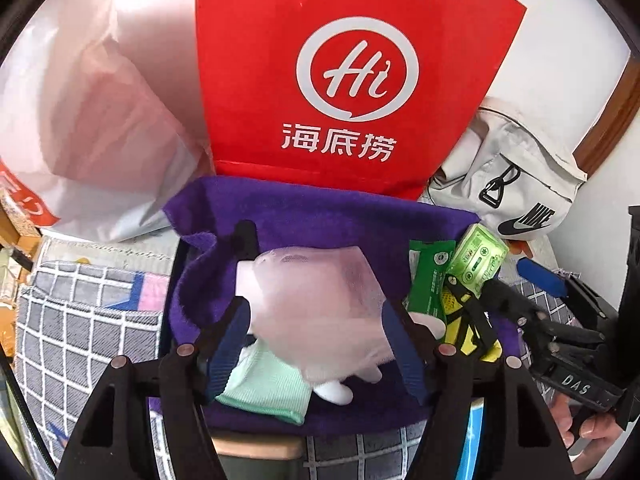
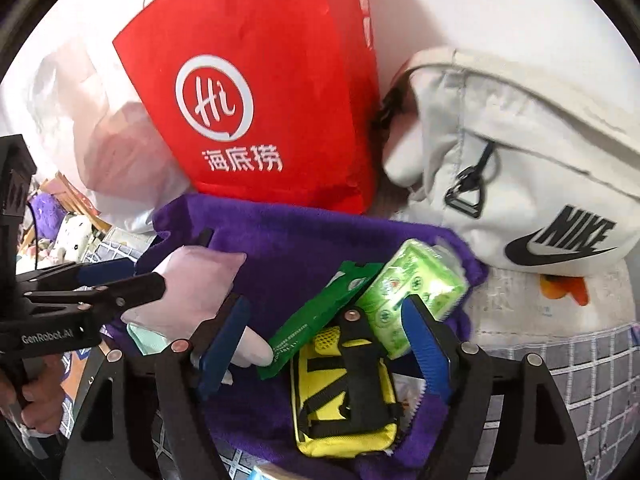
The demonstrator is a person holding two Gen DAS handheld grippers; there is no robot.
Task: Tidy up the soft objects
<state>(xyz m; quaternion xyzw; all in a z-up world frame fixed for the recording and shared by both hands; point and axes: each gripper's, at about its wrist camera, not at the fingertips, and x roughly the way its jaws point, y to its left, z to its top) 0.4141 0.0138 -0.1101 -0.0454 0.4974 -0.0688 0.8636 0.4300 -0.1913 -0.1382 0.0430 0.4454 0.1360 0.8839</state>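
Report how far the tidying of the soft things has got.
Done, it seems: a pale pink glove, a mint cloth, a green packet, a tissue pack and a yellow pouch lie gathered on the purple towel. In hand: nothing; the left gripper and right gripper are open, fingers clear. Left: the towel still lies flat under the pile, unwrapped.
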